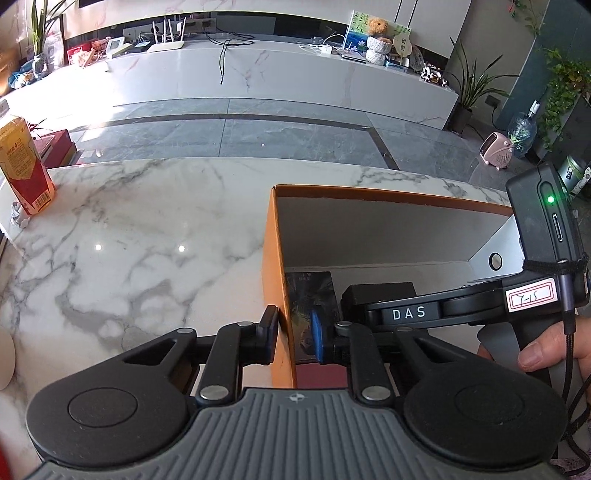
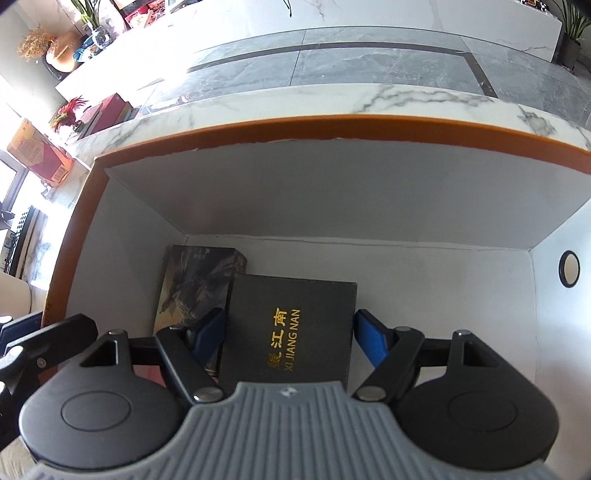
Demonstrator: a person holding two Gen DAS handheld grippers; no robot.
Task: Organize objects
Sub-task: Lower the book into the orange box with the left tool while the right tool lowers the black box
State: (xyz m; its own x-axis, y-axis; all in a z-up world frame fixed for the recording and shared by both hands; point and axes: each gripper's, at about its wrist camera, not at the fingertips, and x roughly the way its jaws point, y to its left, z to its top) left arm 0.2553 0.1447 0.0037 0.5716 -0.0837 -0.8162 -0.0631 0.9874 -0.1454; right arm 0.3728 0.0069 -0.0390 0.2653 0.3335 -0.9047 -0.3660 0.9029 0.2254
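Nearest, right gripper (image 2: 290,334): lowered inside the orange storage box (image 2: 258,127), blue pads (image 2: 371,338) spread on either side of a black "XI JIANG NAN" box (image 2: 291,332); a sliver of gap shows at the right pad, the left pad is partly masked by the box edge, so the tongs read as released around it or barely touching, not clenched. The black box lies flat on the white floor of the storage box, directly between and ahead of these fingers, its long axis running away from the camera in line with them. Just to its left, touching or slightly under it, a dark illustrated box (image 2: 195,288) lies parallel. Left gripper (image 1: 293,336): straddles the near left wall of the orange storage box (image 1: 275,266), one pad outside and one inside, nearly closed on the cardboard; firm clamping cannot be told, though steadying looks the likely purpose. The right gripper is the nearer to the black box, so any seating or release falls to it. Beyond: marble tabletop (image 1: 147,229); at its left edge an upright red and yellow carton (image 1: 24,166), well apart from both grippers. Farthest: grey tiled floor, white marble bench carrying a router (image 1: 166,42) and a teddy bear (image 1: 377,27).
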